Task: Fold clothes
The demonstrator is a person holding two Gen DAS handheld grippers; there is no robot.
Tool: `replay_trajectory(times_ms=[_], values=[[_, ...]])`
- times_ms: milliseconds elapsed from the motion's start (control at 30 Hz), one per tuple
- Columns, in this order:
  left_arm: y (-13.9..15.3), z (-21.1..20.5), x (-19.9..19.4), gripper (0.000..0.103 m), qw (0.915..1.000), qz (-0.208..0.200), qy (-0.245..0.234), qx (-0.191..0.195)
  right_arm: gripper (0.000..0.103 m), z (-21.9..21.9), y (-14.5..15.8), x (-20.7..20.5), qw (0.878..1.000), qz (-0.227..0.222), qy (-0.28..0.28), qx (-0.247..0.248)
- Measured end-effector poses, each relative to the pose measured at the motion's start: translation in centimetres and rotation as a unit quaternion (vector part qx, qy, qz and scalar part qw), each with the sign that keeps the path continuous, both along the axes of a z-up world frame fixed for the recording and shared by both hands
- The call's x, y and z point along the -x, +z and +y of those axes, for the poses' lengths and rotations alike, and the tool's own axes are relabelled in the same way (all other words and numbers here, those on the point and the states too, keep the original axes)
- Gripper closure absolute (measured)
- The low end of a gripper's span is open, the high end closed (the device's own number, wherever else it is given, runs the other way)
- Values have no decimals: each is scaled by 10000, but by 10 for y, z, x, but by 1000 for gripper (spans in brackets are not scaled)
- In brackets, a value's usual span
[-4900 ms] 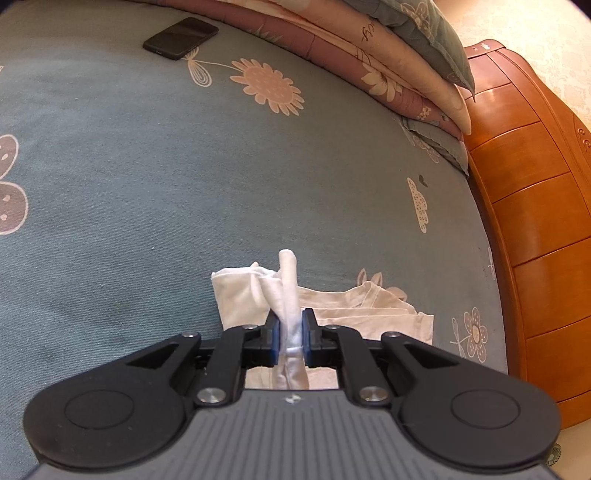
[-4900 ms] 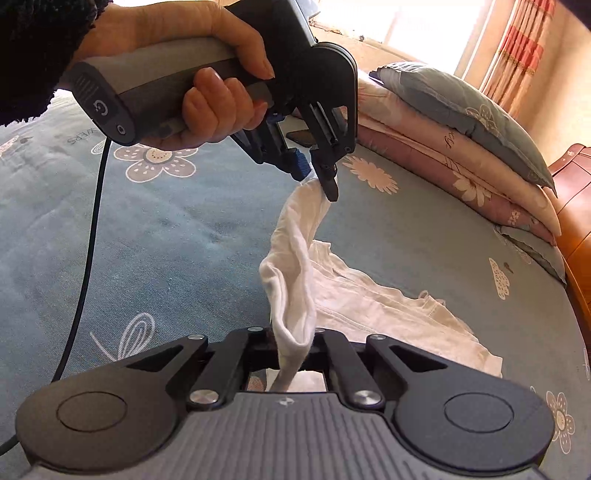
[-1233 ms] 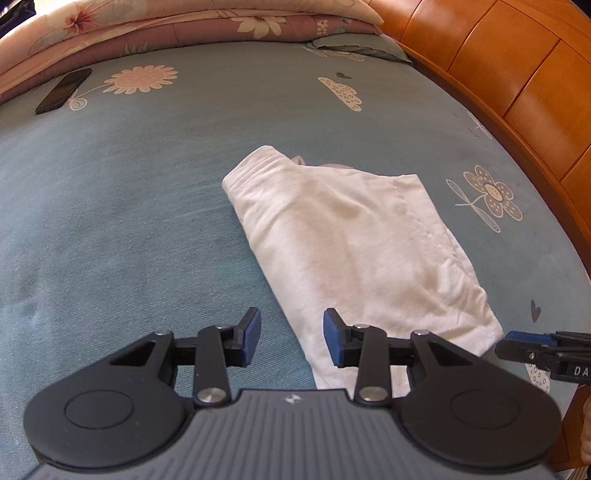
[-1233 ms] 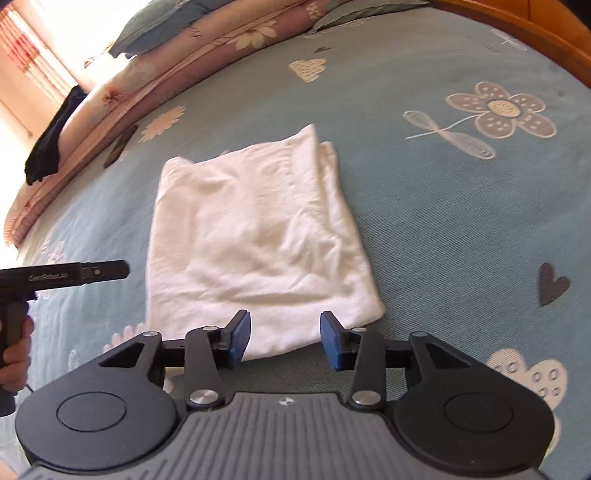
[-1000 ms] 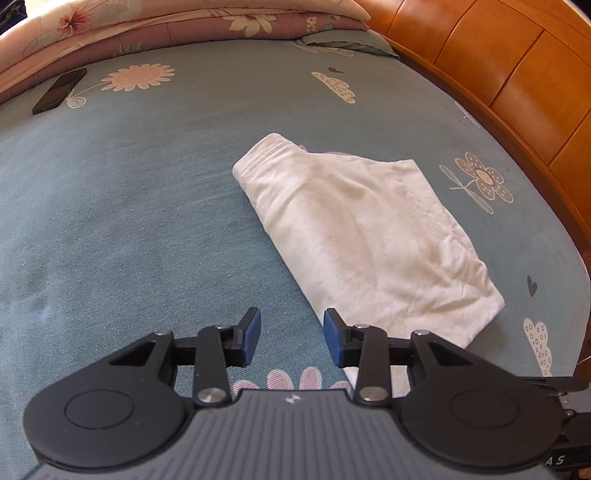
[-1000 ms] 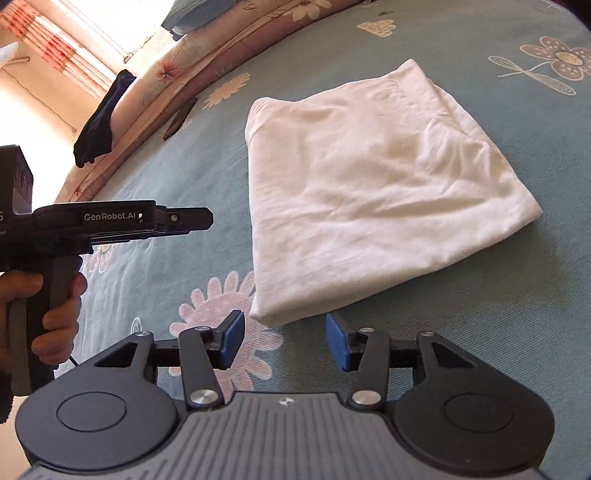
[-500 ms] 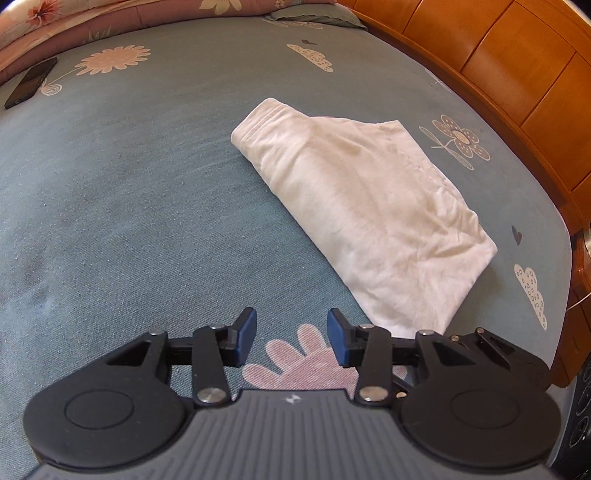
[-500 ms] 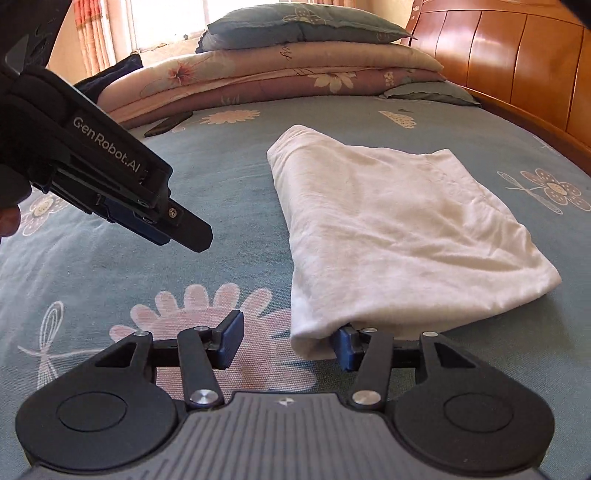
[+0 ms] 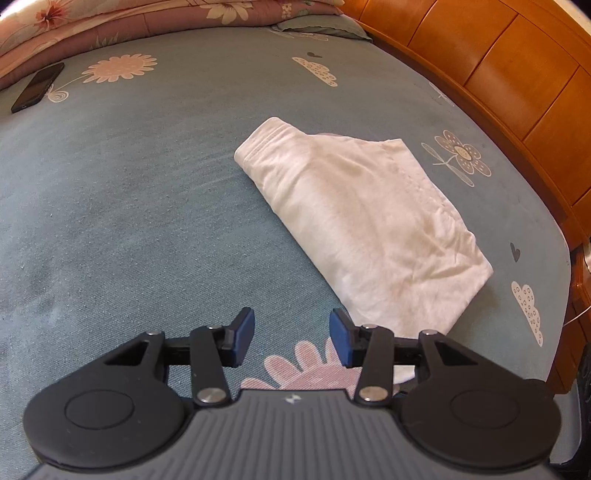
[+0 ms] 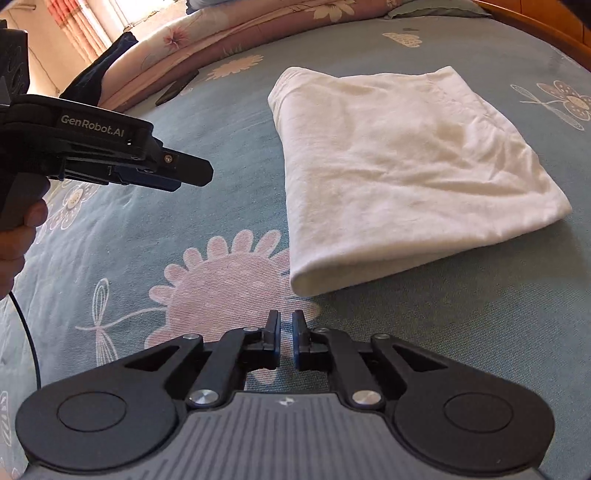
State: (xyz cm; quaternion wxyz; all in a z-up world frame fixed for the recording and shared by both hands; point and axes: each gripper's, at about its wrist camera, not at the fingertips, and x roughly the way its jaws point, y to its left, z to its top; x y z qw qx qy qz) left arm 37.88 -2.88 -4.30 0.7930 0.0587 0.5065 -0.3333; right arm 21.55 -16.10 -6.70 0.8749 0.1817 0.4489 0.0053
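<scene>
Nearest the right wrist camera, right gripper [image 10: 284, 325]: jaws just drawn almost together, gripping nothing, short of the garment's rolled corner. Left gripper [image 9: 291, 332]: jaws parted and just widened, empty over bare teal bedsheet [image 9: 129, 192]. Beyond, soft wrinkled white folded garment [image 10: 399, 166], flat, rectangular. Farther off, glossy wooden bedframe [image 9: 498, 74].

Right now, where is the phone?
In the left wrist view, the phone lies far left on the bedsheet, beside the stacked quilts.
</scene>
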Motion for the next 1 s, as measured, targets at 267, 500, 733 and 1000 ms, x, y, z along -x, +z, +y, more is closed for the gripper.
replay_trajectory(times_ms=[267,500,733,1000], values=[[-1,12,-15,57,9985,57,539,55,95,-8,56,-39,9909,-886,241,982],[-14,24,-21,54,9962,118,863,32,95,-18,12,-108,9887,-367,610,1322],[-24,38,-33,54,9936,278,1089,78,95,-21,28,-129,9867,-501,623,1414],[-30,49,-45,54,9917,335,1224,189,95,-17,14,-157,9870,-169,798,1384]])
